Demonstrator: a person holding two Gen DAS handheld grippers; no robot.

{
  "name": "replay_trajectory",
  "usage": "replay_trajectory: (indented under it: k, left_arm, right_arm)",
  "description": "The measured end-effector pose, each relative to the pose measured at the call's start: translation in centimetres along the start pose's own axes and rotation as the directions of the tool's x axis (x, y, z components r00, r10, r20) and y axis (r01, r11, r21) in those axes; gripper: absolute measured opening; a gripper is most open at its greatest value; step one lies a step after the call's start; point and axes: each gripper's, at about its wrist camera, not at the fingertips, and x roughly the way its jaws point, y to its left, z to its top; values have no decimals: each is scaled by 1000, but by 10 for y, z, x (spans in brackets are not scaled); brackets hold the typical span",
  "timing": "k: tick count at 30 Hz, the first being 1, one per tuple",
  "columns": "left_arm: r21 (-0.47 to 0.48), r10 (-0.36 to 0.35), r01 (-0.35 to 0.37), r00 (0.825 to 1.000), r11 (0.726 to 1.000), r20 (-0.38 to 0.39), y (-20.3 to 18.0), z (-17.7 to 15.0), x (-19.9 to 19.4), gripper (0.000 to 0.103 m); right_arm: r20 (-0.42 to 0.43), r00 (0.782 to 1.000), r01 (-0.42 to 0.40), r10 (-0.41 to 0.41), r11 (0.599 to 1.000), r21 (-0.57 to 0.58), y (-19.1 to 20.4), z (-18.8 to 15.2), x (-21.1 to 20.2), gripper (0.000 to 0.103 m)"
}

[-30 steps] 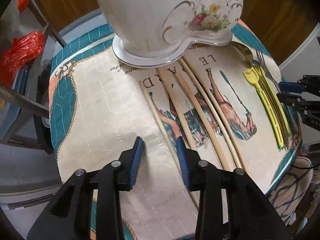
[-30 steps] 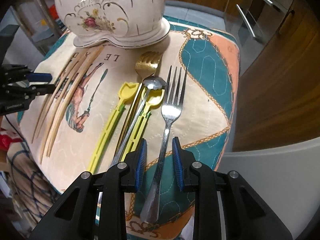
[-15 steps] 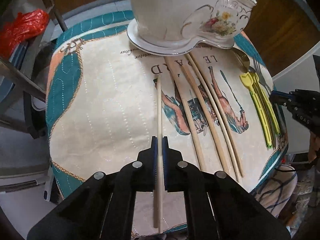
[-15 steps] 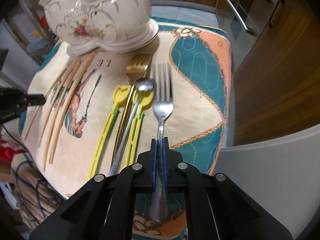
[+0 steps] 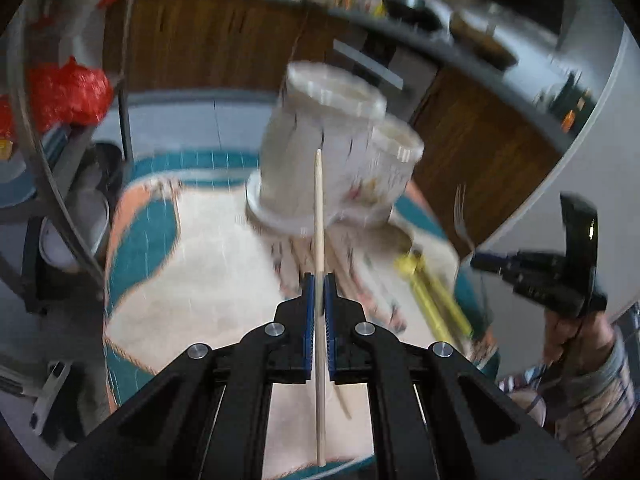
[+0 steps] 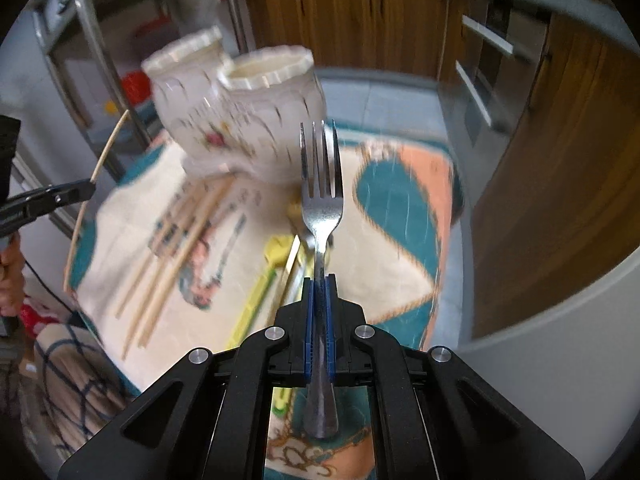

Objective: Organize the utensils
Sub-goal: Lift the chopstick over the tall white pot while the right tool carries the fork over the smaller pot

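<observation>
Left gripper (image 5: 319, 280): clenched on one wooden chopstick (image 5: 319, 216), lifted above the desk, tip pointing toward the far ceramic holder (image 5: 328, 160). Remaining chopsticks (image 6: 176, 248): lying on the patterned cloth (image 6: 400, 248), left of centre. Yellow plastic utensils (image 6: 256, 300): on the cloth, centre. Right gripper (image 6: 320, 284): clenched on the steel fork (image 6: 322, 200), held off the desk, tines pointing away.

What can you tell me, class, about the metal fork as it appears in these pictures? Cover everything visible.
The fork looks like polished steel, with four tines, a narrow neck and a rounded handle end. It is off the cloth, tines pointing away from the camera toward the white ceramic holder. The right gripper has its blue-padded jaws shut on the handle; nothing else touches it. The left wrist view shows its tines faintly, raised.
</observation>
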Motion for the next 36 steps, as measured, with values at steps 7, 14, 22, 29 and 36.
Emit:
replay_trajectory:
  k: [7,14,22,29,36]
  left_arm:
    - [12,-4,1,971,1000,238,-17,16,-19,4]
    - [58,-7,-23,884,998,467,-35,38,-26,5]
    - [86,-46,-10,777,996,627,-45,76,-20,5]
    - [92,-31,-48,702,995,712,-52,106,-10,5]
    - [85,-9,-79,676,993,737,-47,117,9,5]
  right_arm:
    - [225,974,-25,19,999,23,7,10,-26,6]
    - [445,886,-178,133,982,61,5,38,-36,6]
    - [582,792,-255,183,966,42,2,67,-30,6]
    - [639,748,-256,179,966,29,0,102,-21,6]
    - [659,737,-223,150,974,28,6,120,2,6]
